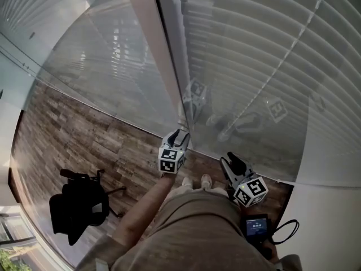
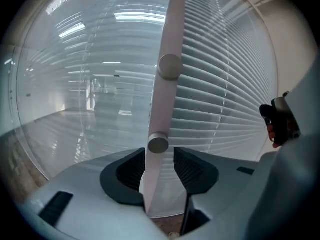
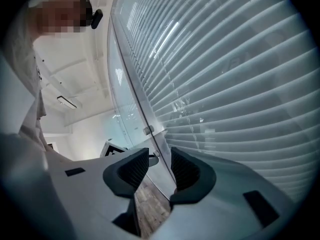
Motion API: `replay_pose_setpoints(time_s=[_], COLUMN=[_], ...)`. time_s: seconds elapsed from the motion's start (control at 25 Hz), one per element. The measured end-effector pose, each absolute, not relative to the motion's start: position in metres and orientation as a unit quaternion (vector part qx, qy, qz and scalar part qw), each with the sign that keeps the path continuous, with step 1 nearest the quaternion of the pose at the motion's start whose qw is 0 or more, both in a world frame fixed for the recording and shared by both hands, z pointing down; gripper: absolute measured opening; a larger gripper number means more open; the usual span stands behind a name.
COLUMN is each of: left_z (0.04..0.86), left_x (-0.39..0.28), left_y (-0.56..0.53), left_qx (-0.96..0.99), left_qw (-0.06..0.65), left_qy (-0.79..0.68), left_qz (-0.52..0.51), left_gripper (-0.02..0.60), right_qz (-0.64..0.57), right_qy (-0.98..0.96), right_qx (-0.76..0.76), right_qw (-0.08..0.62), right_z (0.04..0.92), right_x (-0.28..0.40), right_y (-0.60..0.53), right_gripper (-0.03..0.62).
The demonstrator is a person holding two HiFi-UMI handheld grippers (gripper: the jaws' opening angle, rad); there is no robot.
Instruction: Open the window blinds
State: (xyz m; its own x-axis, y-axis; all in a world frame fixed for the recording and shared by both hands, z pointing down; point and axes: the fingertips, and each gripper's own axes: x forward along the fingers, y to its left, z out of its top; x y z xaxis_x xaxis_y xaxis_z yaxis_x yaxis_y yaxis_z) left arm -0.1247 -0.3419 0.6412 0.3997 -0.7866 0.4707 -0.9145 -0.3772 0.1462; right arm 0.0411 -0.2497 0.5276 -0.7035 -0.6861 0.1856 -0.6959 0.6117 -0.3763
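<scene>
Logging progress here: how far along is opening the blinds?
Done: nothing visible; the blind slats hang lowered. In hand: the left gripper is open astride the white post, below its lower knob, pads not pressing. The right gripper is open, empty. Left: all the opening.

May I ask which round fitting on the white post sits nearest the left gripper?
The lower fitting, just above the left gripper; the other fitting sits higher.
</scene>
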Motion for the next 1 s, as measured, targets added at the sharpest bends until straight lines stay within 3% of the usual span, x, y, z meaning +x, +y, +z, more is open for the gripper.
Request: replay_pose_setpoints(time_s=[0.36, 0.48, 0.72, 1.0], left_z=[0.653, 0.645, 0.642, 0.645], left_x=[-0.13, -0.128, -0.128, -0.128], left_y=[-0.342, -0.346, -0.354, -0.352], left_qx=[0.8, 0.799, 0.796, 0.78], left_qw=[0.184, 0.19, 0.231, 0.336], left_qy=[-0.548, -0.549, -0.543, -0.524], left_qz=[0.16, 0.156, 0.132, 0.065], left_gripper=[0.169, 0.137, 0.132, 0.132], right_qz=[0.208, 0.206, 0.209, 0.211], right_qy=[-0.908, -0.911, -0.911, -0.911], right_qx=[0.363, 0.358, 0.356, 0.353], right_qw=[0.012, 0.014, 0.016, 0.014], right_z=[0.54, 0.532, 0.529, 0.531], right_x=[0.036, 0.035, 0.04, 0.042], right_y=[-0.245, -0.253, -0.264, -0.265], right_gripper=[0.126, 0.126, 0.126, 0.126])
